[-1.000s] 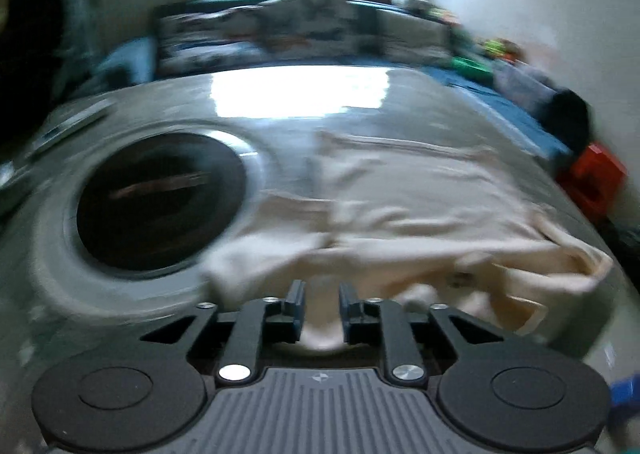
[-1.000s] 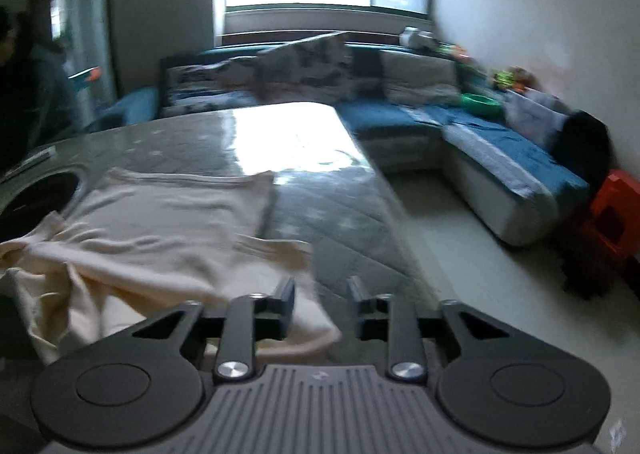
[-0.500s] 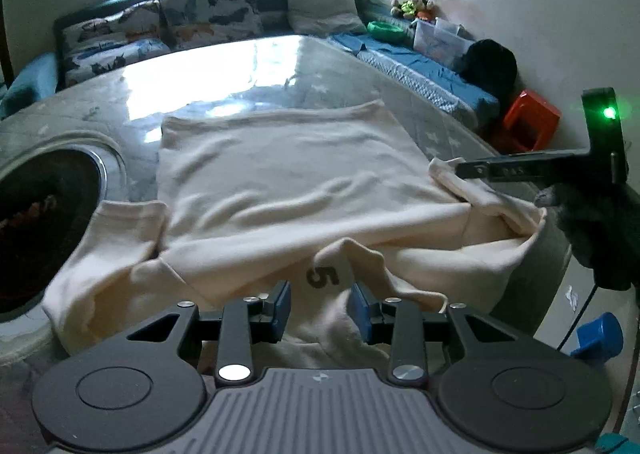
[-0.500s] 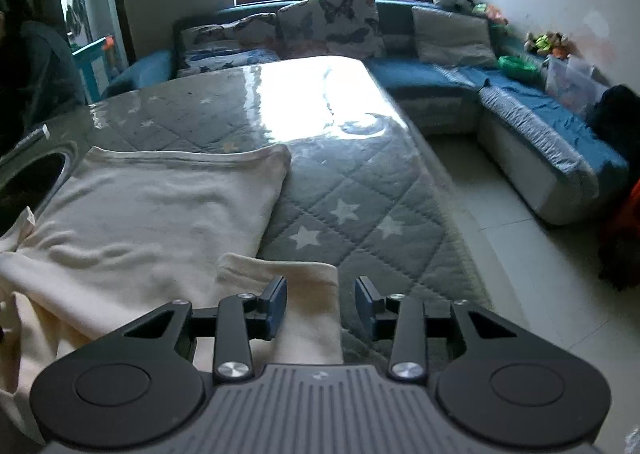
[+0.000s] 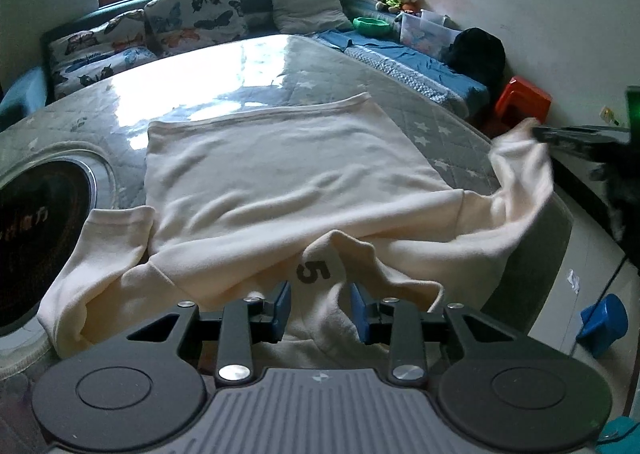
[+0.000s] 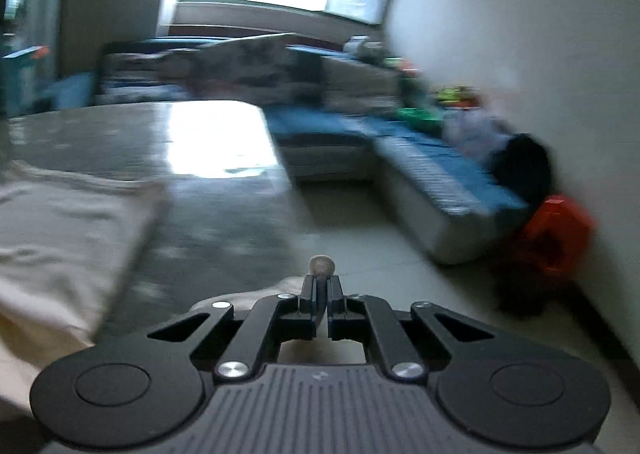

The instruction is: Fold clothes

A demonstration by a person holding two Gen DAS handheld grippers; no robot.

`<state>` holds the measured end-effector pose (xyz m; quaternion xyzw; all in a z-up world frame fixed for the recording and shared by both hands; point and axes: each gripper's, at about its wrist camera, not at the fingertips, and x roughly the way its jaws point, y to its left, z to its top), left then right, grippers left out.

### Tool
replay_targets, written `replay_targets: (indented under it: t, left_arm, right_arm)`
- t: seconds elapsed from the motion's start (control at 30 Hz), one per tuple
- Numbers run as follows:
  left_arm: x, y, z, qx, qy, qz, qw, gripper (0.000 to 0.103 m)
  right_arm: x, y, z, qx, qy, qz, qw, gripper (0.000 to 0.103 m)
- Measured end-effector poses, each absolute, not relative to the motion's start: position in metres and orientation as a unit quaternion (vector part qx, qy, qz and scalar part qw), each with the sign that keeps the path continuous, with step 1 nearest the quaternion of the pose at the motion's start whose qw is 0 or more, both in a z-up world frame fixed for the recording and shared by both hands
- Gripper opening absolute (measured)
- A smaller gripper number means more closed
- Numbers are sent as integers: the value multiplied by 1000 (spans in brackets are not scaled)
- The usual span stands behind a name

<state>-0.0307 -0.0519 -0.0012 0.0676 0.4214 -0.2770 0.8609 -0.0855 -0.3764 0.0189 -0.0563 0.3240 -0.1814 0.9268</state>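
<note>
A cream sweatshirt [image 5: 280, 170] lies spread on the quilted grey table [image 5: 304, 70], with a black "5" tag at its collar [image 5: 312, 272]. My left gripper [image 5: 320, 306] is open, its blue-padded fingers either side of the collar fabric near the table's front edge. My right gripper [image 6: 321, 308] is shut on the right sleeve's cuff [image 6: 256, 300]; in the left wrist view it [image 5: 538, 134] holds that sleeve [image 5: 520, 174] lifted off the table's right side. The right wrist view is blurred.
A round dark opening [image 5: 36, 246] sits in the table at the left. A blue sofa [image 5: 400, 58] with cushions runs along the back and right wall. A red stool [image 5: 522, 102] and a blue object [image 5: 604, 324] stand on the floor at the right.
My right gripper has shut on the sleeve cuff and lifted it up and to the right. My left gripper stays open at the collar.
</note>
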Motion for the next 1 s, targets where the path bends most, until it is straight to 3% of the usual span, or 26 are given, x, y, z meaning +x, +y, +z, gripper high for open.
replay_targets:
  t: [0.1,0.17,0.47,0.63,0.73,1.0]
  left_arm:
    - [-32,-52,-2,72,420,-279,861,35]
    - [-32,-52,-2,74,419,-281,860,35]
    - [-33,-56,-3,88,409,-287,862,35]
    - [-32,-56,-5,95,399,-294,863,8]
    - [-39,-51,-2,93,391,-307,863,3]
    - [-67,-22,21,75,360,-336,867,3]
  right_arm:
    - [-102,-394,21,-57,336,-227,912,7]
    - [-109,-399,19,-62,349,-245,902,17]
    - [-119,-338,44,-16,325,-56,944,19]
    - [-105,-275,45,-2,343,116,932,19]
    - [-103,-240,39,-26,354,180,917,23]
    - [-100,-183,18,-116,364,239,893,24]
